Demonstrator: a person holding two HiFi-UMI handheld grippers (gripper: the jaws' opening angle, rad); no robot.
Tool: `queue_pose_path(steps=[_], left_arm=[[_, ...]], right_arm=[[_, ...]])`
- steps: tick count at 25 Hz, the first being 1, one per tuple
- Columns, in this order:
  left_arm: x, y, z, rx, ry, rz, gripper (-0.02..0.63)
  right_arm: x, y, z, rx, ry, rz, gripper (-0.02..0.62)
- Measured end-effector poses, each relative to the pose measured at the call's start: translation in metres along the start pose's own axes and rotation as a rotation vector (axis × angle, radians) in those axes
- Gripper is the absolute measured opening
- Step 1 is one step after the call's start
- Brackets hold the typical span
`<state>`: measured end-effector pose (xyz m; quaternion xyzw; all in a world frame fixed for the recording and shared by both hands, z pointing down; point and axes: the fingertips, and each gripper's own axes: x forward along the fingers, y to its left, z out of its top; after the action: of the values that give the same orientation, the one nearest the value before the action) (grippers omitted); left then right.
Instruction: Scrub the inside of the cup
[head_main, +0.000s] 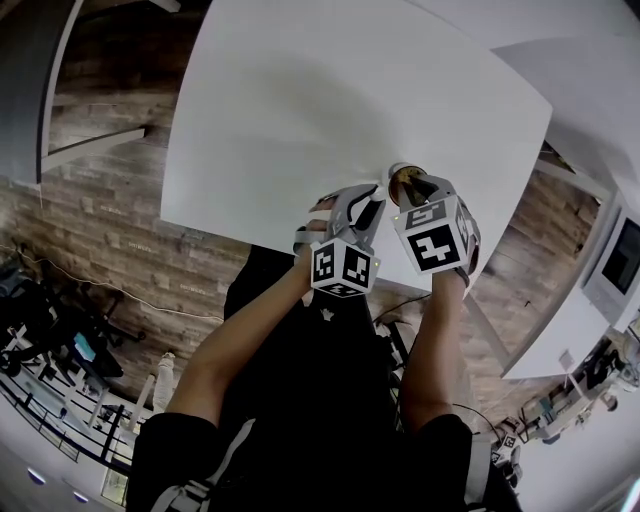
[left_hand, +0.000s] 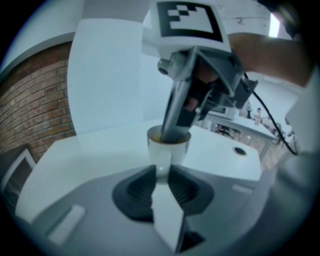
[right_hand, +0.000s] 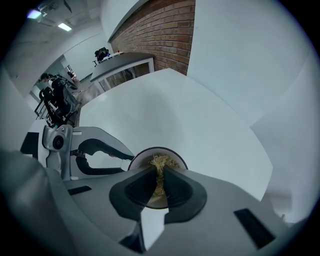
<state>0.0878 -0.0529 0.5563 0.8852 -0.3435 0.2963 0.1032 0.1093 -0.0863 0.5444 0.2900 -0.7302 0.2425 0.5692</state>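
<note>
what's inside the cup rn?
The right claw, shut on a straw-coloured fibre scrubber, reaches inside the cup. It covers the bottom, so residue can't be judged.

Right claw (right_hand: 161, 172) points steeply down, jaws drawn together on a tuft of pale yellow fibrous scrubber (right_hand: 161, 161). The tuft sits inside the mouth of a dark-rimmed cup (right_hand: 141, 157), directly below the jaw tips. The cup stands on a white tabletop (right_hand: 210, 120). Left claw (right_hand: 125, 163) comes in from the left, both fingers reaching the cup's side. Brick wall (right_hand: 160, 30) beyond the tabletop; dark equipment (right_hand: 55, 102) far left, blurred.
</note>
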Motion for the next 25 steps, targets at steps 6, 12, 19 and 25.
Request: queue_pose_path(steps=[6, 12, 19, 25], left_arm=[[-0.001, 0.001, -0.001, 0.002, 0.004, 0.006, 0.075], [-0.002, -0.002, -0.001, 0.003, 0.016, 0.005, 0.075], [0.0, -0.006, -0.002, -0.003, 0.022, 0.002, 0.076], [0.002, -0.007, -0.003, 0.017, 0.031, -0.012, 0.077]], right_arm=[[-0.001, 0.016, 0.005, 0.007, -0.011, 0.101, 0.037], [-0.031, 0.014, -0.002, 0.037, -0.047, 0.12, 0.037], [-0.045, -0.006, -0.008, -0.006, -0.052, -0.039, 0.037], [-0.073, -0.009, -0.003, -0.036, -0.14, -0.133, 0.037]])
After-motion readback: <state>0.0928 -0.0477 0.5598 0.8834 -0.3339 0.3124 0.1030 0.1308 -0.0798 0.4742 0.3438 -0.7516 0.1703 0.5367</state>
